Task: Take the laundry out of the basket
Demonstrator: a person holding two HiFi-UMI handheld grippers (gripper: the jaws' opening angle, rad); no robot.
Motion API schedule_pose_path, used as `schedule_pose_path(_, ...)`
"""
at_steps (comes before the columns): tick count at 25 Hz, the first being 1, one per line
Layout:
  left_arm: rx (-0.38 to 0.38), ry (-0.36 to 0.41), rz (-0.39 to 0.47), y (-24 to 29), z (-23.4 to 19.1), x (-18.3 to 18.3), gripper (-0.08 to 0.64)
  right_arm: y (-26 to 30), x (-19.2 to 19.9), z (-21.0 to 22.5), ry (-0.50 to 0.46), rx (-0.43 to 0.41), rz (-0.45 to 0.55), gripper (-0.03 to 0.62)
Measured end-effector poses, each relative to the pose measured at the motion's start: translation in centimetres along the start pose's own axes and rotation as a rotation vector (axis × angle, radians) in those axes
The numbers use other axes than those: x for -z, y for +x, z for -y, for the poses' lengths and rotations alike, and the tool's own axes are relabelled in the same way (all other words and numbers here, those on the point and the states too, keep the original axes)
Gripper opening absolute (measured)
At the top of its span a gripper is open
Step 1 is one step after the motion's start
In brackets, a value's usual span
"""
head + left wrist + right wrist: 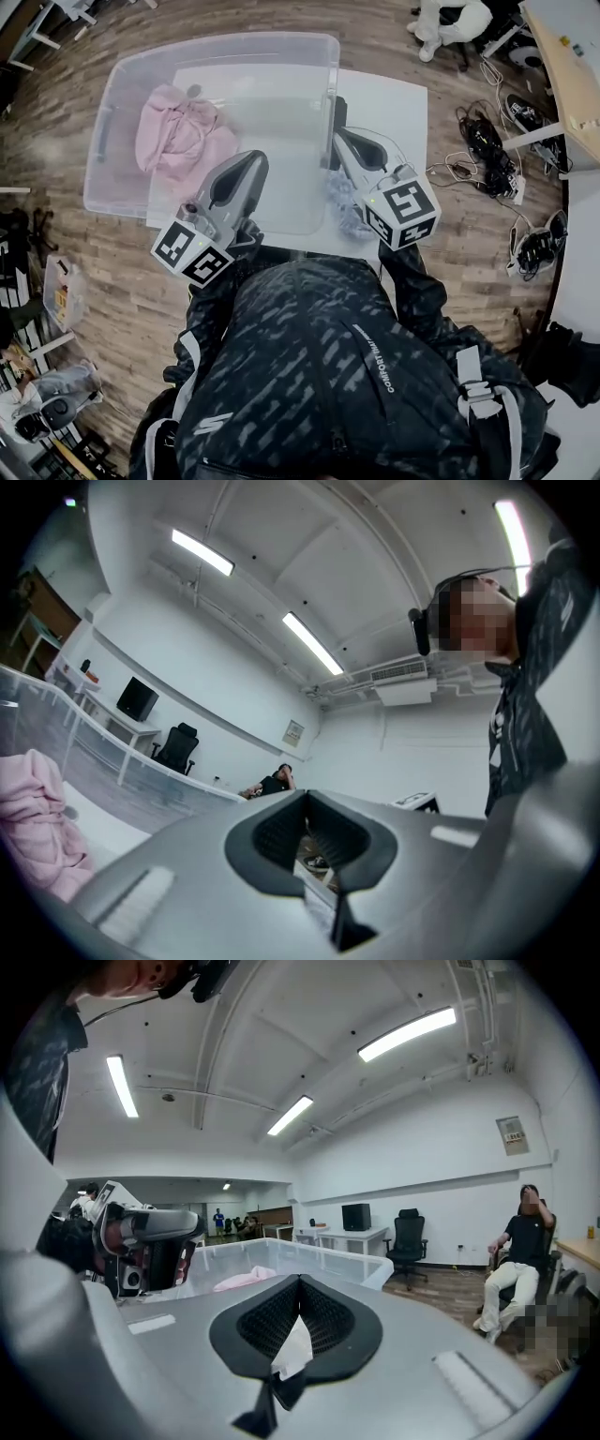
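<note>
Where the head view looks down, item one: clear plastic basket (225,39), lidless, standing on a white surface (398,108). Its long axis runs left to right, open side up.

Contents: one pink garment (178,131), bunched at the left end of the basket. Its longer side lies roughly near to far.

Item two: pale patterned cloth (342,200), outside the basket, just right of its near right corner. It hangs beneath the right gripper (338,141), long axis vertical, loose end down toward the surface. In the right gripper view the jaws are clenched on a white fold of this cloth, which shows in the notch between them.

Item three: left gripper (251,161), raised over the near right part of the basket, pointing far and tilted upward. Its jaws are drawn together to a narrow slit, with nothing clearly gripped. The two grippers sit side by side, apart, with the basket's right wall between them.

Surroundings: wood floor (122,309); a tangle of cables (487,150) on the floor to the right; a seated person (450,21) at the far right.
</note>
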State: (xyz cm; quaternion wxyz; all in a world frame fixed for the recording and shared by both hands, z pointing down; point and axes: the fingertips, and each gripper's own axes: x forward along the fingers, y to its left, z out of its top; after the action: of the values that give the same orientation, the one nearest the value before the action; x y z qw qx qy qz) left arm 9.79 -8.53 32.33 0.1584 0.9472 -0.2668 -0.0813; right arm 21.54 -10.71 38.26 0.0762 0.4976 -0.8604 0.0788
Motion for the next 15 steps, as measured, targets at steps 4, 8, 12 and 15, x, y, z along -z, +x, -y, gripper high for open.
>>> schedule_pose_path(4,-0.054,-0.027,0.018,-2.9,-2.6,-0.4,0.005,2.4,-1.0,-2.3,-0.031,-0.037,-0.01,0.0)
schedule_pose_path(8,-0.075,-0.05,0.04,-4.1,-5.2,-1.2,0.005,5.1,-2.2,-3.8,-0.092,-0.056,-0.037,0.0)
schedule_pose_path(12,-0.055,-0.05,0.057,-5.3,-7.5,-2.7,0.006,8.2,-3.5,-6.5,-0.109,-0.084,-0.049,0.0)
schedule_pose_path(15,-0.018,-0.064,0.088,-5.9,-9.1,-4.1,0.005,10.5,-4.1,-8.6,-0.1,-0.107,-0.064,0.0)
